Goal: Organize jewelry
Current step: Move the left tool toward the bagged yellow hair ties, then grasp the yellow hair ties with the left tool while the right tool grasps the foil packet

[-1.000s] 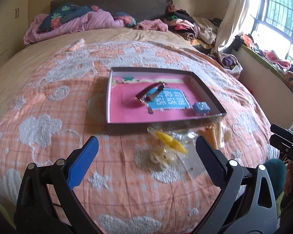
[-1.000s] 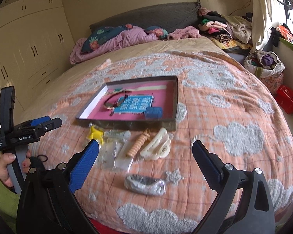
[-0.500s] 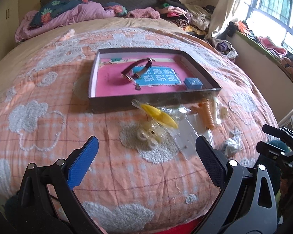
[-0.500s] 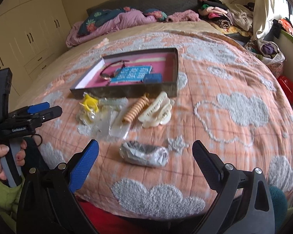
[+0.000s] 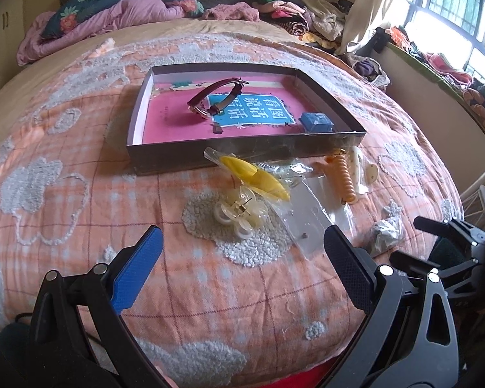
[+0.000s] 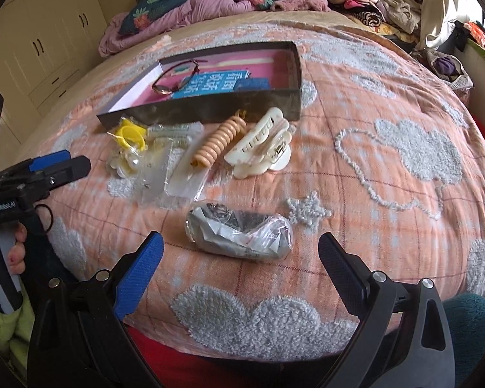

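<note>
Both tongs hover wide open and empty over the near edge of the bed (image 5: pixel 64 135); left tongs (image 5: pixel 239 255) face the clear hair clip (image 5: pixel 239 215), right tongs (image 6: pixel 241 253) straddle the small plastic bag (image 6: pixel 239 234) of metal bits w/o touching it. Step in hand, as judged: approach before the first pick-up, most items not yet boxed. The box (image 5: pixel 242 155) lies farther up the bed and already holds a watch (image 5: pixel 215 98) and a small blue case (image 5: pixel 317 122); loose pieces lie in a row just near its front wall: yellow ring (image 6: pixel 131 134), orange spiral tie (image 6: pixel 218 140), cream claw clip (image 6: pixel 262 147), flat clear packets (image 6: pixel 165 174). Next move prob. calls for lowering the right tongs onto the bag, closing gently since the film is slack, then carrying it over the wall. Left view alone shows the box floor fully; right view alone shows the bag's contents and the hand (image 6: pixel 3 258) gripping the left tool.
</note>
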Available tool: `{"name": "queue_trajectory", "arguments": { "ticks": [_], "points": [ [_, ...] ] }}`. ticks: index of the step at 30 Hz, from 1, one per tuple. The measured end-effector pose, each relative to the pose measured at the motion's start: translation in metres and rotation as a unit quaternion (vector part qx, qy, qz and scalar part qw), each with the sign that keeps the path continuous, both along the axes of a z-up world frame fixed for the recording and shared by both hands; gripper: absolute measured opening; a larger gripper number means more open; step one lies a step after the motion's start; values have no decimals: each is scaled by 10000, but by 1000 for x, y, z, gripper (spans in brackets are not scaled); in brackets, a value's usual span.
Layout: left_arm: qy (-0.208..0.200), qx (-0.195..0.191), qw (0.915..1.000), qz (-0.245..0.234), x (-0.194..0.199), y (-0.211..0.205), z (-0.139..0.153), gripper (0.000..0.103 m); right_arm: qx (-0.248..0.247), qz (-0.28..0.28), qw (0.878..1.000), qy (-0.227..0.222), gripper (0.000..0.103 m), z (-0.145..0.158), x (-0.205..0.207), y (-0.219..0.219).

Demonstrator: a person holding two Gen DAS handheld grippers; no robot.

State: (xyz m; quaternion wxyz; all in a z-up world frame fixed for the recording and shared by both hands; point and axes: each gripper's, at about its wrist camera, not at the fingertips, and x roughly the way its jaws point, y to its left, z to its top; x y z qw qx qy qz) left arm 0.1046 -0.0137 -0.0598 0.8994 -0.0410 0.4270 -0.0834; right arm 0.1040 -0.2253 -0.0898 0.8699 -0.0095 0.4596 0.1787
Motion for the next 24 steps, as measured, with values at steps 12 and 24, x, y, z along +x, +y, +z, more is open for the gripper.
{"name": "queue_trajectory", "arguments": {
  "ticks": [12,24],
  "points": [
    [138,-621,9980,14,40,-2,-9,93,-191,-87,9998,49,96,-20,14,7],
    [417,-996,9942,3,69,-4,-24,45,-92,82,9999,-70,72,-20,15,8]
  ]
}}
